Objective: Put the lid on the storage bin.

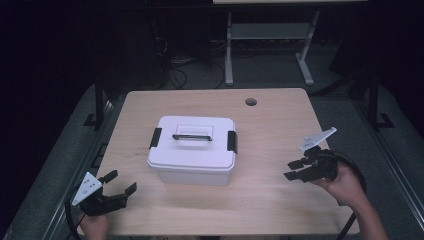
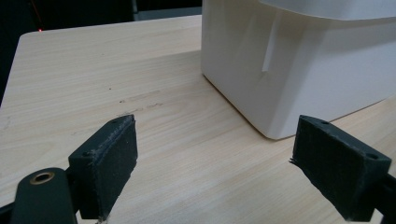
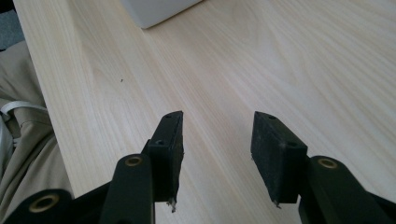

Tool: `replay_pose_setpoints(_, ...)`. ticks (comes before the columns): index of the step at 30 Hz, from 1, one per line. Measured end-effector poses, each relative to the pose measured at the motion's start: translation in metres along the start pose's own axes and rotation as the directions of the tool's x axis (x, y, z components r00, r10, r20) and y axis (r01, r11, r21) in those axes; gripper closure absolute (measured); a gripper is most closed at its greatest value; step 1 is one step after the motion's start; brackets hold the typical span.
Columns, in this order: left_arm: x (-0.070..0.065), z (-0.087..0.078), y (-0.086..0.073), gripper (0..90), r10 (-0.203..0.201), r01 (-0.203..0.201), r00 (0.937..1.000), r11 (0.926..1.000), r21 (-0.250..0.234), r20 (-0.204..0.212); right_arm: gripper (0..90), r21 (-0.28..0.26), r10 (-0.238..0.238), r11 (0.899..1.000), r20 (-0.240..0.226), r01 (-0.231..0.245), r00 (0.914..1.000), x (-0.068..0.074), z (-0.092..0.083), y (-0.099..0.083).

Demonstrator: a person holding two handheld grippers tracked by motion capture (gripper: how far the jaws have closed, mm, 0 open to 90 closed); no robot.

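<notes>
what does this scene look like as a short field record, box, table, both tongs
box: white lidded storage box, near the table's middle, lid on
lid handle: dark bar, lying flat on the lid
latches: black clips at both ends
table: light wood, round cable hole at the far side
left tongs: open, holding nothing, near front left corner, apart from the box
right tongs: open, holding nothing, to the right of the box, apart from it

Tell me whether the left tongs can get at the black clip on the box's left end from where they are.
Probably yes: the left tongs are open, and bare table lies between them and the clip on the white box.
</notes>
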State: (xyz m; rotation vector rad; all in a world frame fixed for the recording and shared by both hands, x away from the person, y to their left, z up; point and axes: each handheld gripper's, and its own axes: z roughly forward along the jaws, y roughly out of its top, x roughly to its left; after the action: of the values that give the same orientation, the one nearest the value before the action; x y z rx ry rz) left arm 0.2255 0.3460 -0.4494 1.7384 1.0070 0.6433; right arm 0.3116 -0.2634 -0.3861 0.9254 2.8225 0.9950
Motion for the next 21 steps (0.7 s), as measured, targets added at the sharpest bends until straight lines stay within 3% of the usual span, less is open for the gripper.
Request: replay_pose_setpoints(21,-0.001,0.001,0.001,13.0,0.006,-0.006,1.0000,1.0000,0.004,-0.001,51.8,-0.019,0.058,0.998,-0.027,-0.058,0.9980,0.002,0.013,-0.038)
